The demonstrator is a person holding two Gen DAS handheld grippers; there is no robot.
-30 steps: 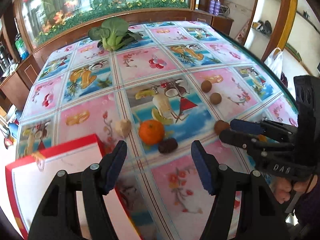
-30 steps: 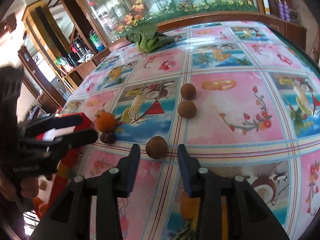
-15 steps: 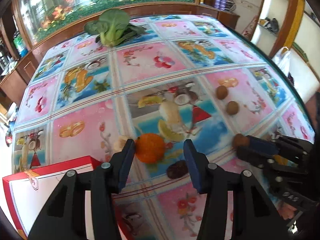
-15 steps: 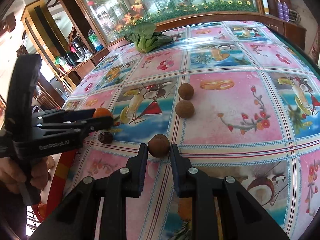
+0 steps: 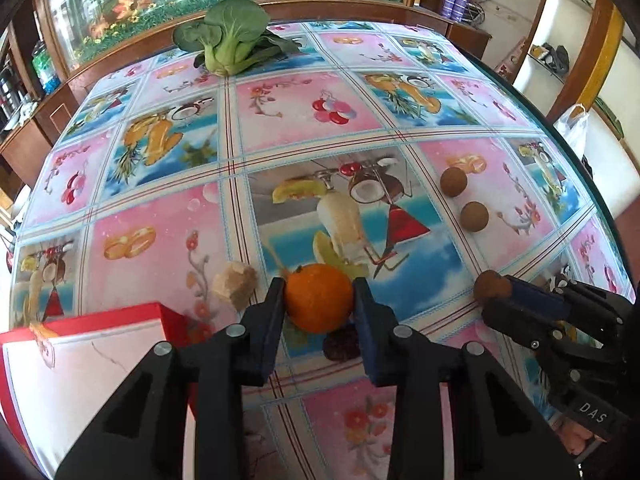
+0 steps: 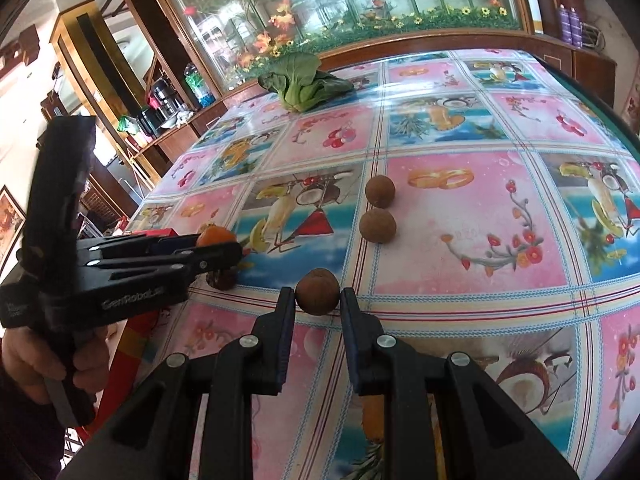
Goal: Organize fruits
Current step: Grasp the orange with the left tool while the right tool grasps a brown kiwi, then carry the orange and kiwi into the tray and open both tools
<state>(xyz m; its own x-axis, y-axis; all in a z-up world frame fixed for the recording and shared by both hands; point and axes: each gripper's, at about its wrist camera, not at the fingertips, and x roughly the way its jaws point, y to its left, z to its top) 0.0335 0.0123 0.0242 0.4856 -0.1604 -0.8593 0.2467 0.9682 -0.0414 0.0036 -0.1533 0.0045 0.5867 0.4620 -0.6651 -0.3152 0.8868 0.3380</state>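
Note:
An orange [image 5: 319, 304] rests on the fruit-print tablecloth between the pads of my left gripper [image 5: 319, 289], whose jaws are closing and touch it on both sides. The left gripper [image 6: 228, 249] and the orange [image 6: 214, 236] also appear in the right wrist view. My right gripper [image 6: 318, 300] is shut on a small round brown fruit [image 6: 318, 291] that sits on the cloth. In the left wrist view that right gripper [image 5: 500, 293] comes in from the right with the brown fruit [image 5: 486, 285] at its tips.
Two more brown fruits [image 5: 453, 181] [image 5: 474, 216] lie farther right. A dark date [image 5: 342, 346] sits just under the orange, and a pale ginger piece [image 5: 234, 288] lies to its left. A red-rimmed box [image 5: 80, 360] is near left. Bok choy [image 5: 228, 40] lies at the far edge.
My left gripper came forward and down over the orange, and its jaws narrowed onto it. The right gripper's jaws drew in against the brown fruit and then held still.

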